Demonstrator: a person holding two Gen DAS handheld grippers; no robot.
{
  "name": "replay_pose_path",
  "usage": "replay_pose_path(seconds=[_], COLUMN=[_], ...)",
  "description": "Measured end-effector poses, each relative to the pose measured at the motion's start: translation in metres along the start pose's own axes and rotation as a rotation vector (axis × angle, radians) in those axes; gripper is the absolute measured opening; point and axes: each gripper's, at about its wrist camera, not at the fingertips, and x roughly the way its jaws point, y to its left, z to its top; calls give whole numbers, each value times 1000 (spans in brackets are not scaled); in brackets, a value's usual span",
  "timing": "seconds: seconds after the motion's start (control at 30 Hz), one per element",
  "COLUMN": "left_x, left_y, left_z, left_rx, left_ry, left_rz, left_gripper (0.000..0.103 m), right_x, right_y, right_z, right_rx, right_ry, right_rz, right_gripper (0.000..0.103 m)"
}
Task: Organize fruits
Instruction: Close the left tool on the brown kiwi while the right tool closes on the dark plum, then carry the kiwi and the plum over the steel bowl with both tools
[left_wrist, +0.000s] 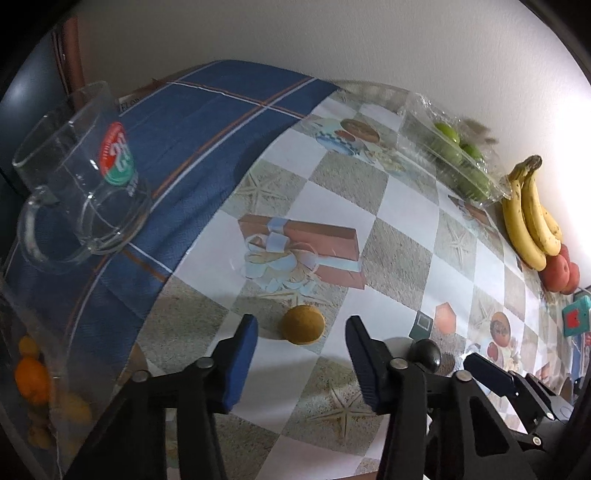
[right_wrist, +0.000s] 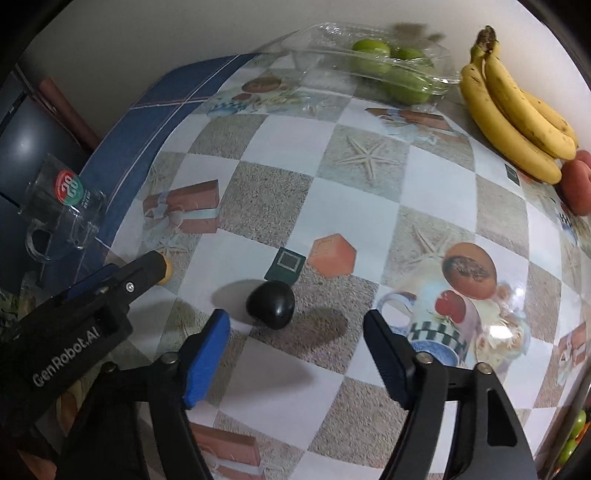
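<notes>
Brown fruit (left_wrist: 303, 325): a small round tan fruit lying loose on the tabletop (left_wrist: 399, 206), just ahead of the left hand-held gripper (left_wrist: 301, 363) and between the lines of its two fingers, which suggests it is the left hand's pick.
Left hand-held gripper: jaws apart with a clear gap either side of the fruit; the pads do not touch it, so nothing is held yet. It points steeply down, a fitting stance for a grasp from above.
Dark fruit (right_wrist: 270, 304): a glossy black, plum-like fruit, also loose on the tabletop, just ahead of the right hand-held gripper (right_wrist: 295, 363) and a little toward its left finger.
Right hand-held gripper: jaws fairly wide and empty, straddling the line to the dark fruit without contact.
Two hands: they work side by side, each lined up on its own fruit; the two fruits lie near each other.
Bananas (right_wrist: 517, 122): a bunch at the far edge by the wall, with red fruits (right_wrist: 578, 184) touching its lower end.
Green fruits (right_wrist: 388, 70): kept in a clear tray (right_wrist: 314, 44) beside the bananas, so kinds appear grouped along the wall.
Bag (left_wrist: 44, 387): clear plastic at the left holding small orange fruits.
Mug (left_wrist: 77, 177): an empty glass mug on the blue cloth (left_wrist: 207, 122), well apart from the fruit.
</notes>
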Motion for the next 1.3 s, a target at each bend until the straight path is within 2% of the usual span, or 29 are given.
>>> replay_pose_path(seconds=[0.2, 0.3, 0.37, 0.47, 0.63, 0.97, 1.3], left_x=[7, 10, 10, 11, 10, -4, -44], left_y=[-4, -3, -2, -1, 1, -5, -52], left_z=[-1, -1, -2, -1, -2, -2, -15], left_rx=[12, 0, -3, -5, -13, -5, 77], left_ry=[14, 21, 21, 19, 18, -1, -39], left_rz=[1, 6, 12, 11, 16, 37, 32], left_gripper=[44, 32, 29, 28, 28, 28, 28], right_x=[7, 8, 8, 7, 4, -11, -55], right_y=[4, 7, 8, 10, 13, 5, -34], right_z=[2, 4, 4, 4, 4, -4, -34], right_rx=[-3, -10, -13, -16, -17, 1, 77], right_ry=[11, 9, 7, 3, -4, -12, -26], right_rz=[-1, 4, 11, 24, 36, 47, 36], right_gripper=[60, 50, 44, 37, 29, 29, 29])
